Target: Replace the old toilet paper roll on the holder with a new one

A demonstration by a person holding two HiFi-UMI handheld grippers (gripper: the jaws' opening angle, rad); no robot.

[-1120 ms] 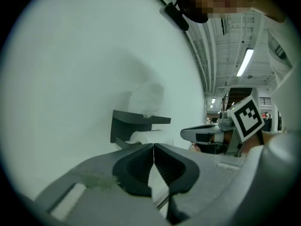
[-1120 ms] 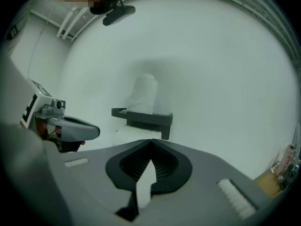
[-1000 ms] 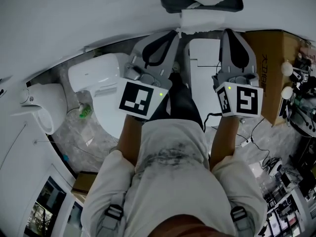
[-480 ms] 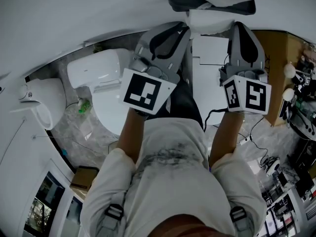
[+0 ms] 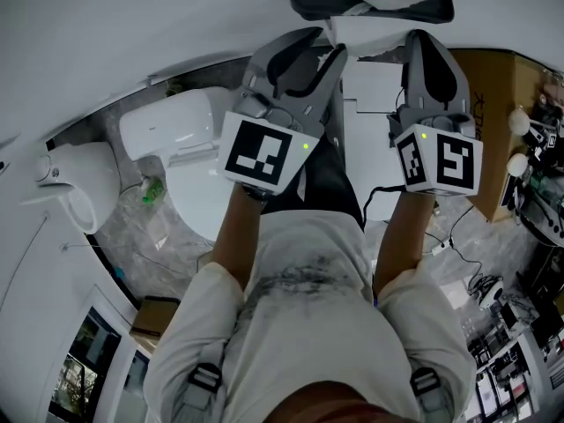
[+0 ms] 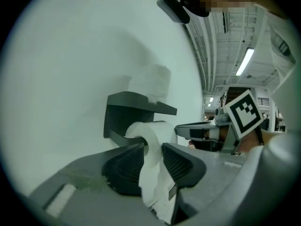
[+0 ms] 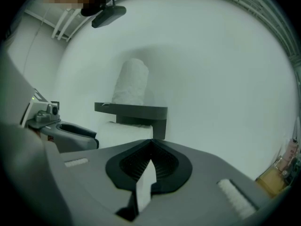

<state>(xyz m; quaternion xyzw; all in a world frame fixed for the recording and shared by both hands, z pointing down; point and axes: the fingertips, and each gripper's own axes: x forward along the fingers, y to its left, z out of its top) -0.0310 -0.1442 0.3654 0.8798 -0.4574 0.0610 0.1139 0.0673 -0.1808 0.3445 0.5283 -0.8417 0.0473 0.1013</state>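
No text is legible. The cardboard box (image 5: 500, 91), located right of the right gripper (image 5: 425, 40) fingers, bears dark print too blurred to read.

Plain white wall (image 5: 106, 25); grey marbled floor (image 5: 132, 236); white toilet (image 5: 167, 130); cardboard box (image 5: 498, 95); perhaps a urinal (image 5: 75, 192) at left

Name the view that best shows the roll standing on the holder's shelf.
Right gripper view: the roll stands whole and upright on the shelf. Left gripper view shows it faint against the wall; head view shows only a part, cropped at the top edge.
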